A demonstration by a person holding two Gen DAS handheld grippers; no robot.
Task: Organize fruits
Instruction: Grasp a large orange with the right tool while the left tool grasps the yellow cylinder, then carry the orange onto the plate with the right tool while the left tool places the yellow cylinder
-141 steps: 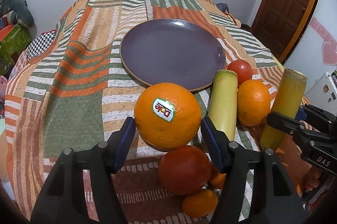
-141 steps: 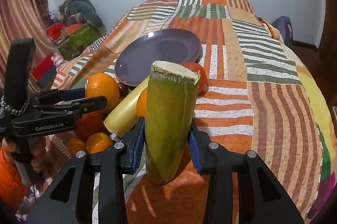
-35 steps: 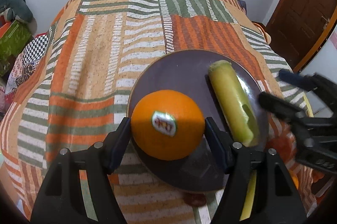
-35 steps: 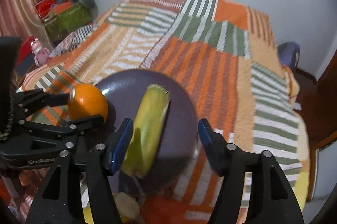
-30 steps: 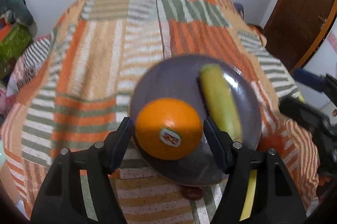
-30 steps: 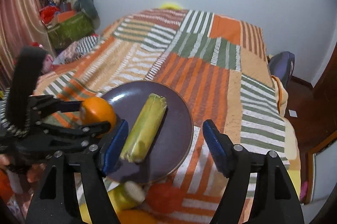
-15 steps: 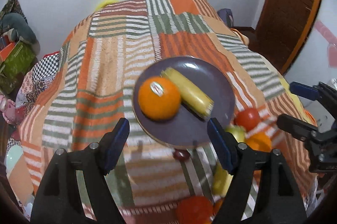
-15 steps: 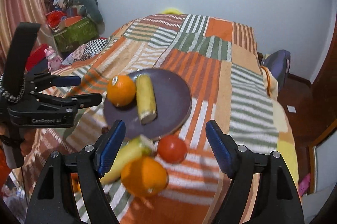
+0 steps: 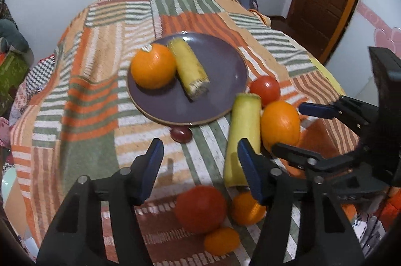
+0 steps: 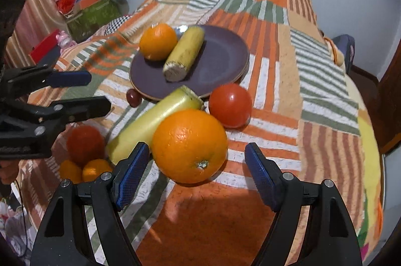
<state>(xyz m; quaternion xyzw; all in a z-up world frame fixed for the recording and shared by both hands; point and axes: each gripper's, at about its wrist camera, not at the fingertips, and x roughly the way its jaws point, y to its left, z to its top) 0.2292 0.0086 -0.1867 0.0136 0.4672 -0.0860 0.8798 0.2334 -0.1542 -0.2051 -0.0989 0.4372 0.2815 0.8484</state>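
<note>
The right gripper (image 10: 196,172), black plastic with blue ribbed pads, has its jaws spread wide and holds nothing. Between the pads, not touching them, sits a large round orange with dimpled peel (image 10: 189,145) on the striped woven bedspread (image 10: 313,100). Touching this orange on its left lies a long pale yellow cylinder with a smooth skin and cut ends (image 10: 153,122). Just behind, on the right, rests a glossy red tomato (image 10: 230,105).

The left gripper (image 9: 199,164), of the same make, also stands with its jaws apart and empty, above the blanket. Near it lie a second red tomato (image 9: 200,209) and two small orange mandarins (image 9: 246,209), all blurred. A small dark red grape-like fruit (image 9: 181,133) lies just beside the near rim of the plate.

Farther away is the round matte purple plate (image 10: 220,58). On it rest a second round orange with a sticker (image 9: 153,69) at the left and, touching it, a darker yellow cylinder with a rough cut end (image 9: 188,71).

At the far left of the room stands a green cardboard box (image 10: 92,14).
</note>
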